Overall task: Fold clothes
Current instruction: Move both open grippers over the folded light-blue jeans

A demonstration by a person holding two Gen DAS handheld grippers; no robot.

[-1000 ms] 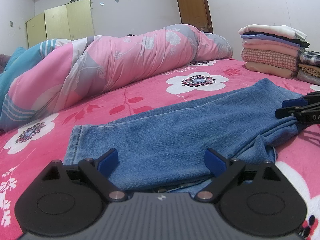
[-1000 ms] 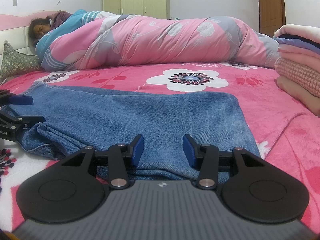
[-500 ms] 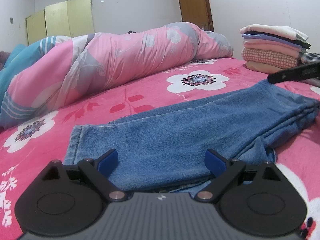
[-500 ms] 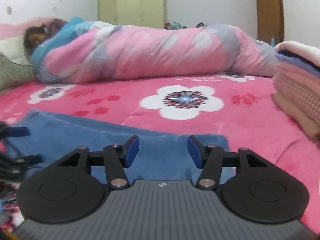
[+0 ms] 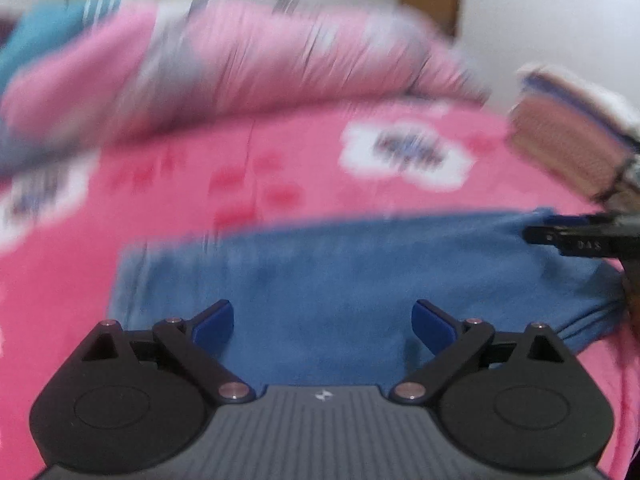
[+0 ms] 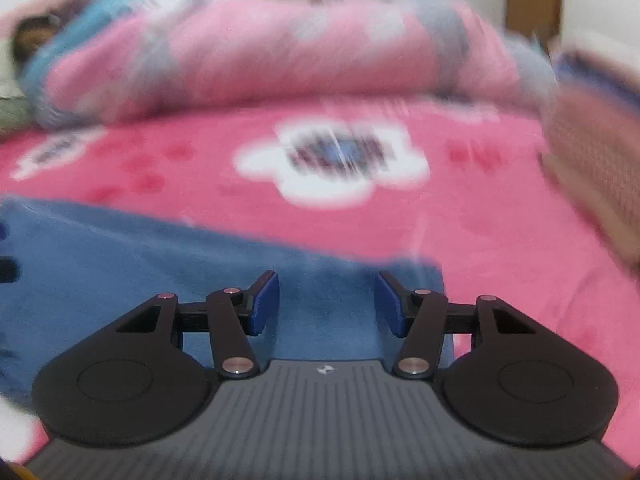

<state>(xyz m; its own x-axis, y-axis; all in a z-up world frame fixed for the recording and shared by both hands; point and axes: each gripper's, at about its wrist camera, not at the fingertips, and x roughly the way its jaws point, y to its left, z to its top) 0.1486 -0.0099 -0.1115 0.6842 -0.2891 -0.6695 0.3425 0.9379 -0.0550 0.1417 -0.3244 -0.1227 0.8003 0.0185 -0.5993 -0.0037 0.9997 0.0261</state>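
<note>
— Do we get a sharp view anywhere?
— Only close in: both gripper bodies stay crisp, while the quilt (image 5: 248, 60) and bedspread (image 6: 500, 240) smear with motion blur.
— And the light?
— Even, soft indoor light; fisheye bending and dark corners at our frame edges.

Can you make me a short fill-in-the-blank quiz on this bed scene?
1. The jeans lie on a ____ flowered bedspread.
2. The left tool is ____, gripping nothing.
3. The folded stack sits to the ____ of the jeans in the left view.

Missing words: pink; open; right
</note>
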